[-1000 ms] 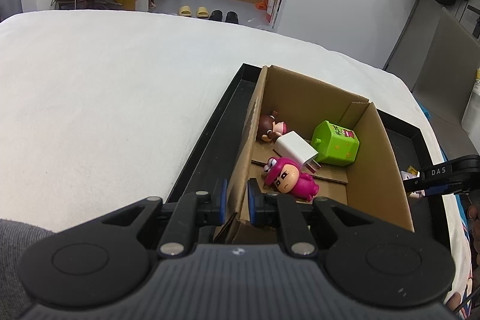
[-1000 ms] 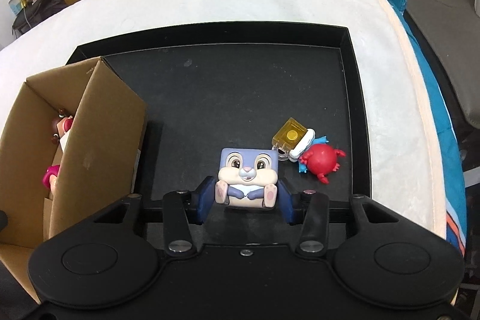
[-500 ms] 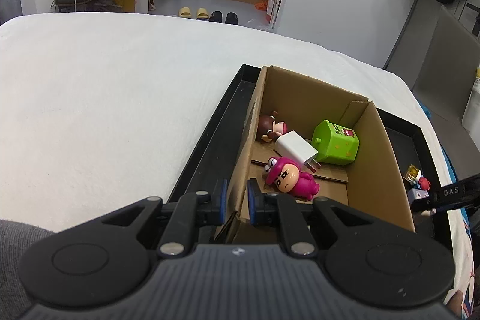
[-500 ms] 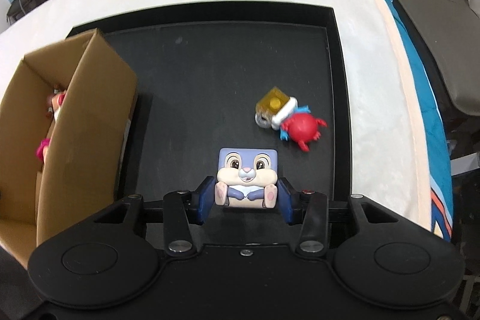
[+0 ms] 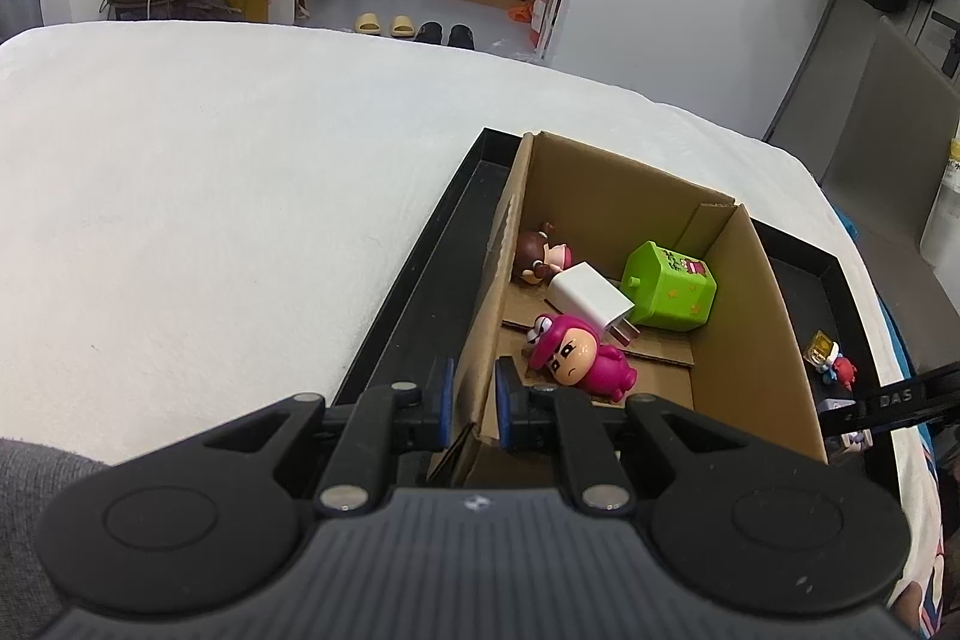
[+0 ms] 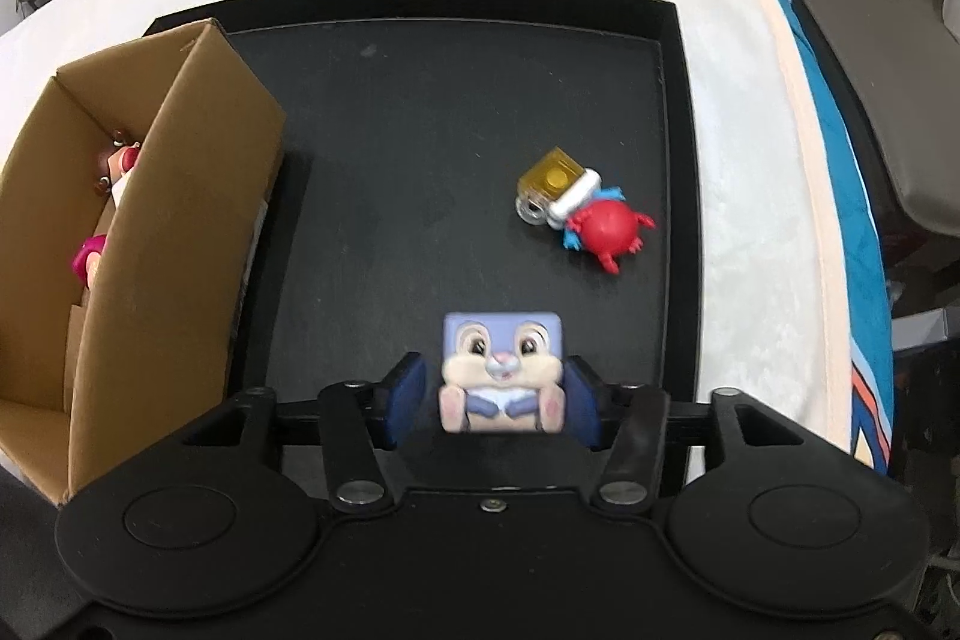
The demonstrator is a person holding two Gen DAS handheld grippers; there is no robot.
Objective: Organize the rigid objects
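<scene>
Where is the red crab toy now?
In the right wrist view, the red crab toy lies on the black tray, right side, touching the yellow block.

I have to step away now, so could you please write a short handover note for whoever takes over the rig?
Left gripper: shut on the near wall of the cardboard box, steadying it.
Right gripper: jaws opening around the purple bunny cube; a gap shows on each side, so no grip.
Done: pink figure, white charger, green cube and brown-haired figure lie in the box.
Left: bunny cube, red crab toy and yellow block are on the black tray.
</scene>
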